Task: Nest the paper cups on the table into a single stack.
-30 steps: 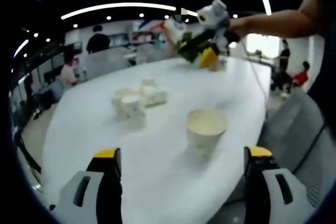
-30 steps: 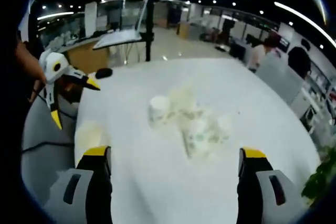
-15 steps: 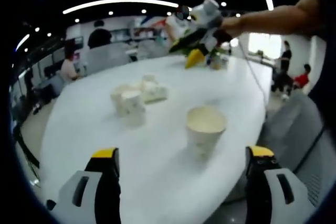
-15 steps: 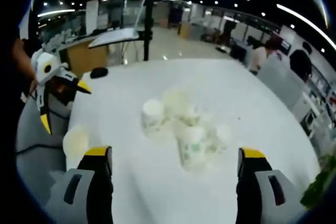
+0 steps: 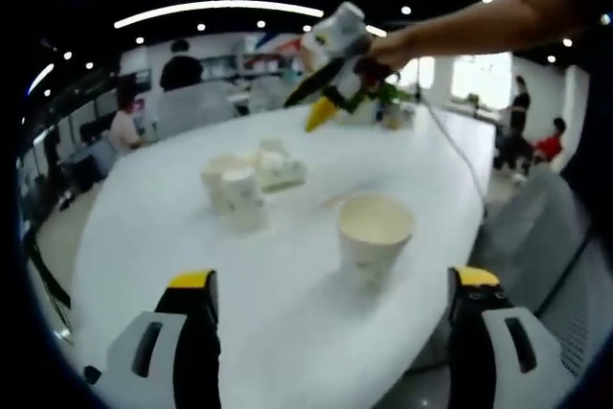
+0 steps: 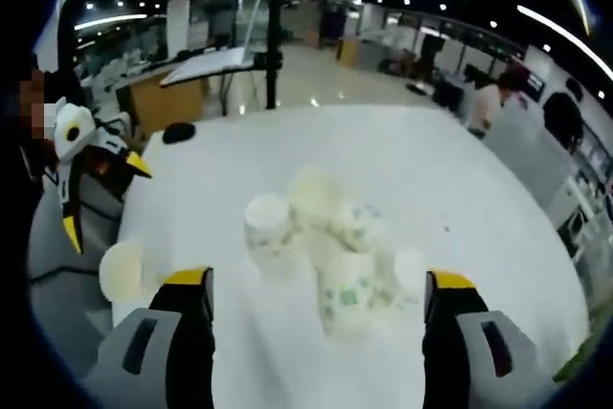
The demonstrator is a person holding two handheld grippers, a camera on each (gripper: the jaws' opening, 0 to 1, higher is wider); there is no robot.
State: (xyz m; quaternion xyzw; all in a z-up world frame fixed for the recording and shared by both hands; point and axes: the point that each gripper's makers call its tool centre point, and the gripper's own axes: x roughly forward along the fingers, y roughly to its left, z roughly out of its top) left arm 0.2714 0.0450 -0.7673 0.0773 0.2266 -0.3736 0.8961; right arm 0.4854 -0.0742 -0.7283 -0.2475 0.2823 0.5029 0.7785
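Cups (image 6: 330,246) are sitting in a loose cluster near the middle of the white table (image 6: 460,170), some upright and some, as far as the blur allows, tipped on their sides, while one lone cup (image 5: 375,235) is standing upright well apart from them, close to the table edge and just ahead of the left gripper (image 5: 330,332). Over the last second the right gripper (image 6: 316,332) has been coming down toward the cluster: the cups are now looming larger and lower between its jaws, and in the left gripper view it is showing as a white and yellow tool (image 5: 330,69) dipping lower over the far side of the table. That is suggesting the first pick is being lined up on the cluster, with nothing nested yet. The right gripper's jaws are standing wide apart, empty, framing a patterned cup (image 6: 347,292) at the near edge of the pile. The left gripper is hanging back, its jaws also spread wide and holding nothing, pointing across the table with the lone cup a little right of centre between them. In the right gripper view the left gripper is appearing at the left edge, tilted downward beside the lone cup. The person's bare forearm (image 5: 479,21) is stretching in from the upper right of the left gripper view, reaching out over the table
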